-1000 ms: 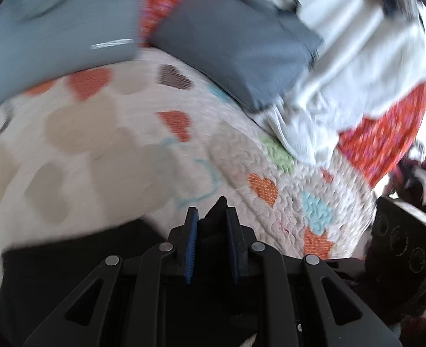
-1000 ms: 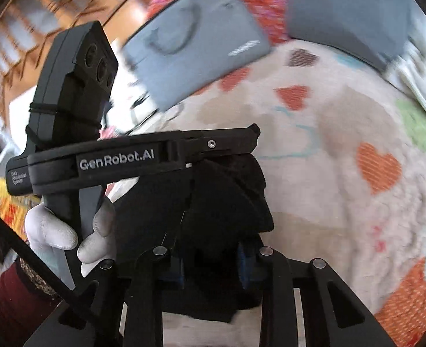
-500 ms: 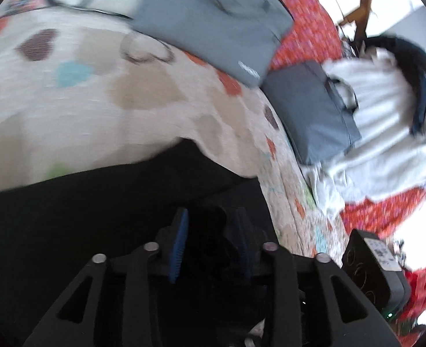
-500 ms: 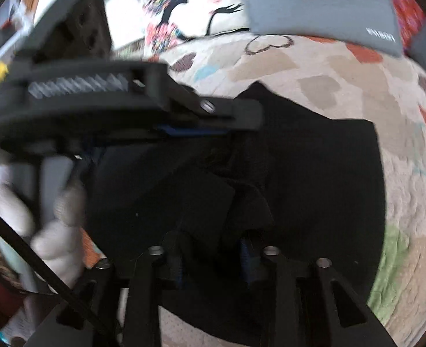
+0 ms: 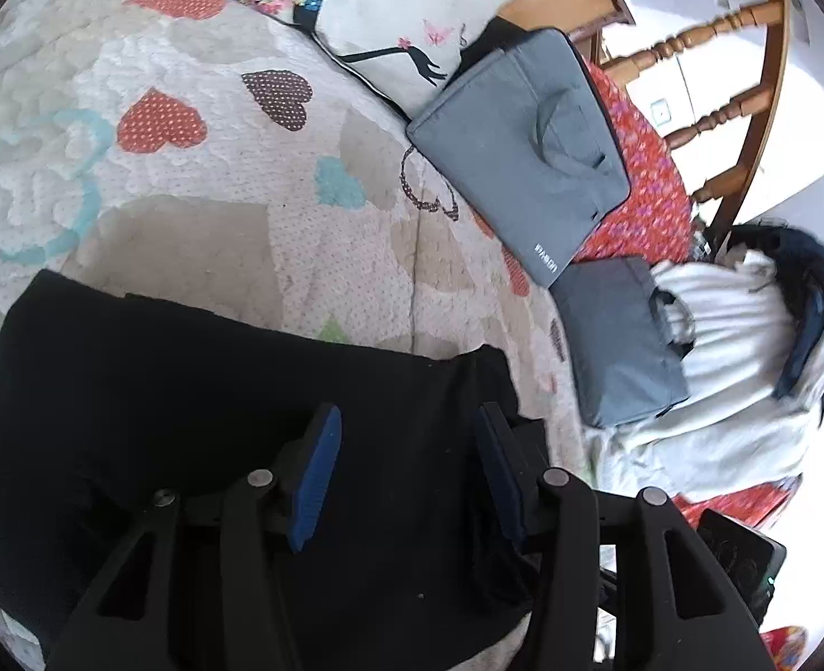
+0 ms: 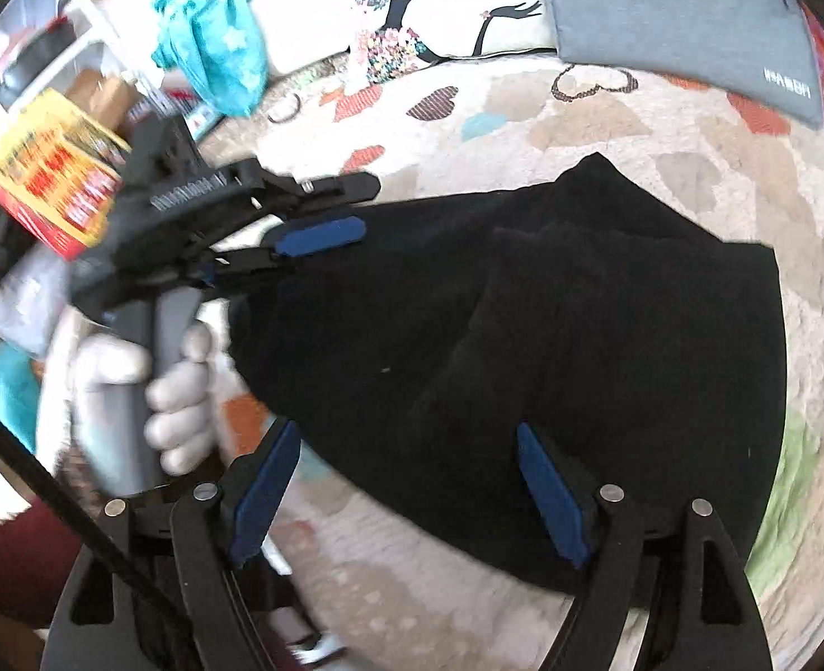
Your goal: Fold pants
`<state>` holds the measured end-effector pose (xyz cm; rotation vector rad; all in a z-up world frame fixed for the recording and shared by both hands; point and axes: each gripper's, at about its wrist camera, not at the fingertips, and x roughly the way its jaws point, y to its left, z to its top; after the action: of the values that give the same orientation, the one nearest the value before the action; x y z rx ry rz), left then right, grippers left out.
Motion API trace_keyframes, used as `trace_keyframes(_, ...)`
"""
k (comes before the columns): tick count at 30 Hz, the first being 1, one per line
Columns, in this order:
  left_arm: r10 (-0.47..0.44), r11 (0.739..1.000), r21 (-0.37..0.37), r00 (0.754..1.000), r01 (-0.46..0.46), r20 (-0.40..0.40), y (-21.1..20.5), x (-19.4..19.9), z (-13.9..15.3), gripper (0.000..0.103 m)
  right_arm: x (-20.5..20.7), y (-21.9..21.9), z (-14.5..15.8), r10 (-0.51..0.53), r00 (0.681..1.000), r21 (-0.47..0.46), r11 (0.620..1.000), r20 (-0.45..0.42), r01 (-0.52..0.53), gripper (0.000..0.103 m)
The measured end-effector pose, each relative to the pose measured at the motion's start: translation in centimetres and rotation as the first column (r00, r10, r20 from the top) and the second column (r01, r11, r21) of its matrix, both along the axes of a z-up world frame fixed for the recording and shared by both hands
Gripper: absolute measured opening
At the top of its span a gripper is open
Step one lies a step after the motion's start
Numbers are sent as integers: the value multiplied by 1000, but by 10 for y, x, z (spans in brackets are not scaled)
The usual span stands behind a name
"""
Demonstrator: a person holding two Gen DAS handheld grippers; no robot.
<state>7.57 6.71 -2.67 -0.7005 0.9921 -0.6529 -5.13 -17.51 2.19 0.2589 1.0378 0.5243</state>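
Pants (image 6: 551,335), black, soft, folded on quilt (image 5: 216,212); both jaws opening, gripping nothing.

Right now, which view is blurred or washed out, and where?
Left wrist view: sharp on the black pants, blown out white at the right edge past the wooden headboard. Right wrist view: motion blur on the gloved hand and yellow box; pants crisp.

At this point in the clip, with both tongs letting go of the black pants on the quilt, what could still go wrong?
1. The left tongs are opening low over the black pants; a pad could snag the cloth on pulling away and undo the fold.
2. The right tongs are opening astride the near edge, so they could drag it.
3. The top layer lies rumpled and uneven, so the next fold may come out crooked.
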Motion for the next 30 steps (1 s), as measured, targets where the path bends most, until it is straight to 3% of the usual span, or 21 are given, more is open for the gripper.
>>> trace_keyframes(5, 2, 1000, -31, 1000, -2, -2, 4, -1, 0, 49, 11, -31, 19, -167, 986, 43, 985, 11, 167, 83)
trace_keyframes(7, 3, 1000, -14, 1000, -2, 6, 2, -3, 1, 49, 19, -42, 18, -222, 975, 135, 965, -26, 223, 79)
trace_keyframes(10, 12, 1000, 24, 1000, -12, 18, 0, -6, 2, 50, 37, -46, -4, -238, 962, 318, 909, -137, 270, 77)
trace_keyframes(14, 32, 998, 53, 999, -33, 19, 1, -7, 0, 50, 53, -29, -60, -177, 934, 437, 846, -310, 305, 75)
trace_keyframes(17, 50, 997, 60, 998, -51, 24, 4, -7, 1, 50, 51, -34, -71, -200, 922, 518, 778, -332, 355, 75)
trace_keyframes(19, 64, 996, 57, 998, -65, 27, 6, -6, 1, 50, 50, -33, -70, -202, 922, 506, 787, -330, 353, 73)
trace_keyframes(24, 85, 992, 84, 995, -90, 60, 8, -11, 8, 50, 38, -14, -56, -263, 943, 403, 855, -205, 326, 74)
trace_keyframes(26, 89, 990, 100, 993, -97, 82, 9, -13, 13, 50, 36, -7, -53, -257, 951, 378, 875, -171, 304, 81)
trace_keyframes(30, 98, 986, 120, 988, -112, 117, 12, -17, 20, 51, 48, 2, -45, -172, 963, 309, 923, -205, 231, 87)
